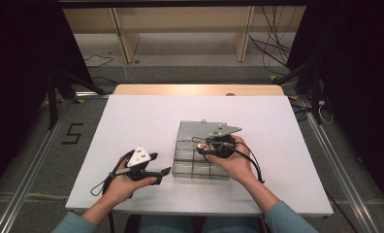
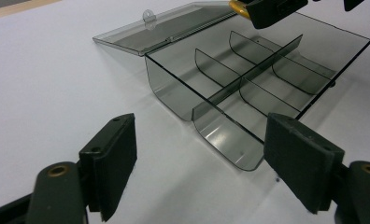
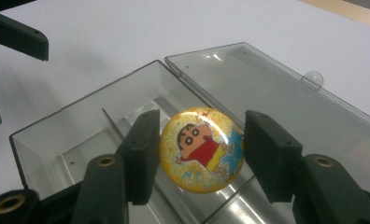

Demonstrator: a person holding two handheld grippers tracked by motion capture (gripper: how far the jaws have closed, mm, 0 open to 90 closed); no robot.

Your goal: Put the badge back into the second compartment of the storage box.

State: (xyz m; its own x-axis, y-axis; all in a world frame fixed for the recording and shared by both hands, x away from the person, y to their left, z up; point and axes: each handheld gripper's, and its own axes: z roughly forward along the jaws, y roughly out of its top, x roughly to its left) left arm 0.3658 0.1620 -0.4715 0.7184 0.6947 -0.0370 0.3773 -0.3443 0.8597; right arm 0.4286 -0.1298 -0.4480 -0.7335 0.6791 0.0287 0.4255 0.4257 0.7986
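One round badge (image 3: 202, 149), yellow glitter with a cartoon boy in a red shirt, sits between your right gripper's (image 3: 199, 156) jaws. The left pad touches the badge's rim; the right pad stands just beside the other rim, and contact there can't be told. So the jaws are partly apart with the badge spanning most of the gap; whether it's truly clamped, I can't tell. The badge carries no readable text, only the picture.

From the high view, your right gripper (image 1: 205, 145) holds the badge (image 1: 203, 145) over the clear compartment box (image 1: 194, 167), above its middle cells on the right side. The box's lid (image 3: 267, 88) is swung fully open and lies flat on the table behind the tray, with a small hang tab (image 3: 312, 78) at its far edge. Inner dividers split the tray into several cells, and the ones seen from the left gripper view are bare.

Your left gripper (image 1: 165, 165) rests low on the white table (image 1: 132, 116), jaws wide apart with nothing between them, pointing at the box's near left corner (image 2: 241, 149) and just short of it.

Lots of open white surface to the left, behind the lid and to the right of the box. A number "5" (image 1: 72, 133) is taped on the floor left of the table.
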